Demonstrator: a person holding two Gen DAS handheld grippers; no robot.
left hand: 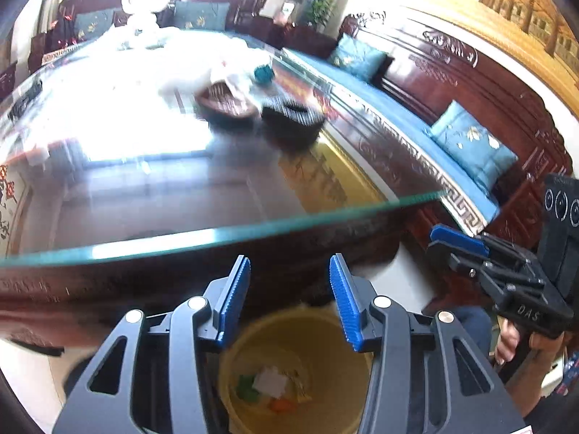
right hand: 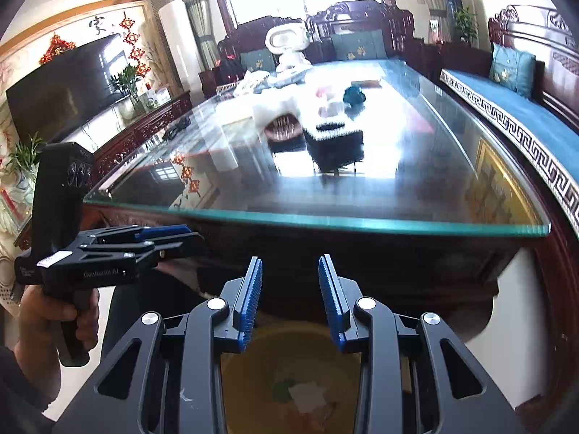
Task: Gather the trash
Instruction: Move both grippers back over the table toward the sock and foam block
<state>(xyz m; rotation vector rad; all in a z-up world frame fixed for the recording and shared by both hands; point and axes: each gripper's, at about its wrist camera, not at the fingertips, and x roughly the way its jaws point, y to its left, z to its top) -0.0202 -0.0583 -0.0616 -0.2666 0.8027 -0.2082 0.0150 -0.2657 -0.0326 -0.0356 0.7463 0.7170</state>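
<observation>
Both claws sit over the yellow bin (left hand: 296, 372) on the floor, just off the near edge of the glass-topped surface (left hand: 202, 195). Trash already in the bin: a white paper scrap (left hand: 269, 383), a green bit (left hand: 246, 387), an orange bit (left hand: 283, 405), all at the bottom. Looks like light, soft litter: it should crumple under the pads, weighs next to nothing and won't break, so pinch any raised fold or edge rather than a flat face. More possible trash up the surface, well apart from the bin: white crumpled paper or plastic (left hand: 231, 76) around a wicker tray (left hand: 226, 103) and a dark box (left hand: 293, 115); too blurred to sort trash from keepers. The glass is slick, so flat pieces will likely slide; pin them against something or scoop from an edge. Left claw (left hand: 289, 298): moderately open, nothing between the pads, touching nothing. Right claw (right hand: 289, 302): narrower gap, also empty, hanging above the bin mouth.
</observation>
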